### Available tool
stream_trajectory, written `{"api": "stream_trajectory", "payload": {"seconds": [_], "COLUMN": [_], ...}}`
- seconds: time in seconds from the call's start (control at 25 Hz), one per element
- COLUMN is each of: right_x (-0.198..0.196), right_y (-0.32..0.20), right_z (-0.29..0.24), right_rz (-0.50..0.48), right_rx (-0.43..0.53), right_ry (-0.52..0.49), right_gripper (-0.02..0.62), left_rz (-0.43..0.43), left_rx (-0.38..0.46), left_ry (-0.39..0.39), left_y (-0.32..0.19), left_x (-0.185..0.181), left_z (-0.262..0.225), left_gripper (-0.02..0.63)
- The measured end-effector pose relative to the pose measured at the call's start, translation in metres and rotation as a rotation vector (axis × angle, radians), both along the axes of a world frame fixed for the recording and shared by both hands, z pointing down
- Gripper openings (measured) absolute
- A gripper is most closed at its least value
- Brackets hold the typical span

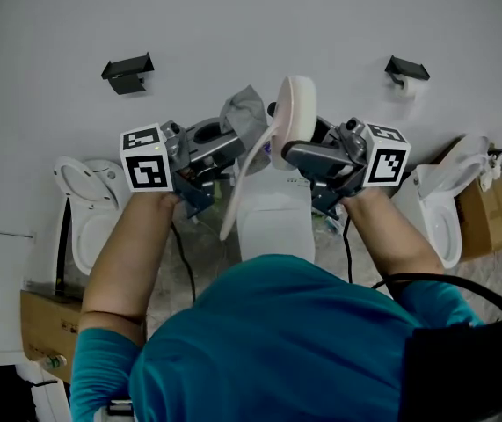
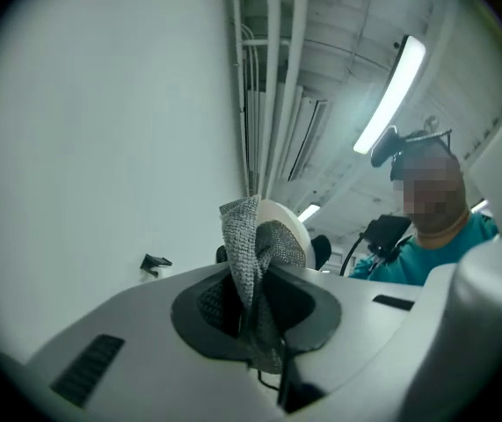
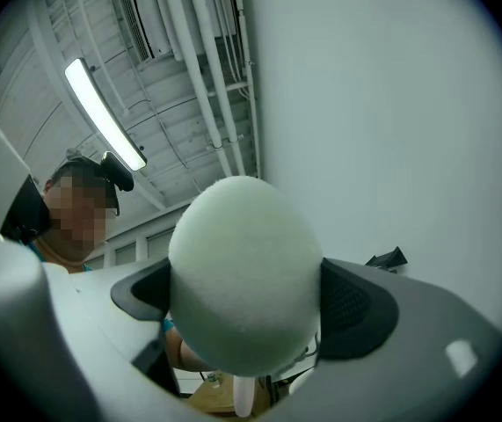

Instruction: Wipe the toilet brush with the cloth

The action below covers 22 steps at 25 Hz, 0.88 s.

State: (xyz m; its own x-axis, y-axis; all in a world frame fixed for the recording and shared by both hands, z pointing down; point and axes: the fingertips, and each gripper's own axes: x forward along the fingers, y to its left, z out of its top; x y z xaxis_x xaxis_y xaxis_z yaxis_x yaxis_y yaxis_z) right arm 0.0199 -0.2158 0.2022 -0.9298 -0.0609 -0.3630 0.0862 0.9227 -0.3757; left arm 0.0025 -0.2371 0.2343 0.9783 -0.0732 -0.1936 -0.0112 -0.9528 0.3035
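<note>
A teal short-sleeved shirt fills the head view around 6 o'clock. The left tool and right tool are grey, each carrying a white cube printed with black square markers. A black cable loops at 4 o'clock.

The cloth sits in the left gripper, just left of the toilet brush, whose head is clamped in the right gripper. Both are held over the middle toilet, with the left toilet and right toilet flanking it along the wall.
</note>
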Motion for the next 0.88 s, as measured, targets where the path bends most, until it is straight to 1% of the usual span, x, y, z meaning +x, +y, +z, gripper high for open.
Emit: {"api": "stream_trajectory", "payload": {"seconds": [0.16, 0.32, 0.48, 0.6, 0.88], "right_x": [-0.0004, 0.0023, 0.0031, 0.0026, 0.0039], "right_y": [0.0005, -0.002, -0.0022, -0.0029, -0.0034], "right_z": [0.001, 0.0032, 0.0034, 0.0038, 0.0036], "right_rz": [0.005, 0.014, 0.013, 0.01, 0.001], "right_rx": [-0.003, -0.012, -0.013, -0.014, -0.019], "right_ry": [-0.004, -0.008, -0.009, -0.006, -0.012], "right_gripper": [0.483, 0.482, 0.483, 0.483, 0.483], "left_rz": [0.067, 0.118, 0.181, 0.207, 0.233], "left_rx": [-0.099, -0.171, -0.25, -0.277, -0.284], "left_ry": [0.081, 0.131, 0.2, 0.226, 0.229], "left_y": [0.0061, 0.009, 0.0086, 0.0082, 0.0092], "left_x": [0.0031, 0.0038, 0.005, 0.0049, 0.0053], "left_z": [-0.0099, -0.0097, -0.0067, -0.0046, -0.0039], "left_gripper": [0.035, 0.035, 0.035, 0.035, 0.035]}}
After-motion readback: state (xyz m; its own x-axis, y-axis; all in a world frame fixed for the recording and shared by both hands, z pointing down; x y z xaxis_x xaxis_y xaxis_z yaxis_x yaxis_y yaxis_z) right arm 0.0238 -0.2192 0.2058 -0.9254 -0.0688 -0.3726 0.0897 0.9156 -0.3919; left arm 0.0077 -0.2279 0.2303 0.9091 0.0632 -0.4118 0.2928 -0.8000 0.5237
